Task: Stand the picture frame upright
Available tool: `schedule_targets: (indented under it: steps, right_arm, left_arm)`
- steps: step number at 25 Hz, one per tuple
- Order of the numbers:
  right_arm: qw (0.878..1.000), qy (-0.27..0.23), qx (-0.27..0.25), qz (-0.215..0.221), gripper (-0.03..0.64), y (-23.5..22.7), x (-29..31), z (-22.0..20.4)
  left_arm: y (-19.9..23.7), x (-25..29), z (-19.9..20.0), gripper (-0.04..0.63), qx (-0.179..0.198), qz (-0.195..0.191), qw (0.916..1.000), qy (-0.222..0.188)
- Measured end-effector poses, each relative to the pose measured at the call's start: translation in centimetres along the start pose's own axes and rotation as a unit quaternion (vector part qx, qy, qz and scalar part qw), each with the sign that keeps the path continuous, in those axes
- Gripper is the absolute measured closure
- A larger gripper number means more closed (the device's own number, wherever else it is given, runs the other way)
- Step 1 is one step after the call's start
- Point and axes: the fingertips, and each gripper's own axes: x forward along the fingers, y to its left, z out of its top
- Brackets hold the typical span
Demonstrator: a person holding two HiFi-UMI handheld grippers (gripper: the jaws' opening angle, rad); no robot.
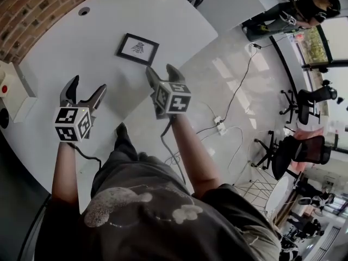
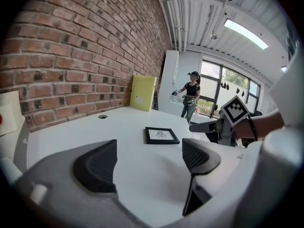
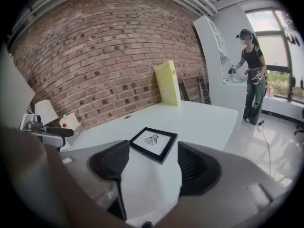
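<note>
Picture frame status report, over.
Left gripper open, empty. Right gripper open, empty. Picture frame flat on white table, untouched. Nothing in the way.

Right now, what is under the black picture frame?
The black rectangular picture frame lies flat, face up, directly on the white table. Its back, and any stand there, is covered from view.

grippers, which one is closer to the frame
The right gripper: its open jaws are close by the frame, which lies flat. The left gripper, also open, is farther back and off to the side.
</note>
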Motion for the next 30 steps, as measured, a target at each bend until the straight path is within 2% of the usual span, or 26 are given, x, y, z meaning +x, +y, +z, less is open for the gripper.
schedule_targets:
  steps: [6, 13, 16, 18, 24, 30]
  right_arm:
    - [0.999, 0.014, 0.021, -0.035, 0.305, -1.4, 4.2, 0.3]
    - [0.994, 0.056, 0.059, -0.076, 0.308, -3.7, 8.0, -0.4]
    - [0.991, 0.073, 0.061, -0.094, 0.349, -4.2, 9.4, -0.8]
    - [0.988, 0.088, 0.065, -0.107, 0.402, -4.7, 10.2, -1.2]
    - [0.981, 0.118, 0.079, -0.130, 0.415, -5.8, 11.5, -1.9]
    - [0.977, 0.137, 0.103, -0.126, 0.456, -5.3, 11.7, -2.5]
  left_arm:
    - [1.7, 3.6, -0.4, 0.176, -0.008, -0.020, 0.9996, 0.020]
    - [2.5, 6.4, -0.4, 0.176, 0.014, -0.030, 0.9990, 0.029]
    - [2.8, 7.1, -0.5, 0.176, 0.013, -0.036, 0.9988, 0.030]
    - [2.9, 7.6, -0.5, 0.176, 0.011, -0.041, 0.9986, 0.031]
    - [2.6, 8.2, -0.8, 0.176, 0.015, -0.053, 0.9976, 0.042]
    - [2.6, 8.2, -1.3, 0.176, 0.015, -0.051, 0.9975, 0.047]
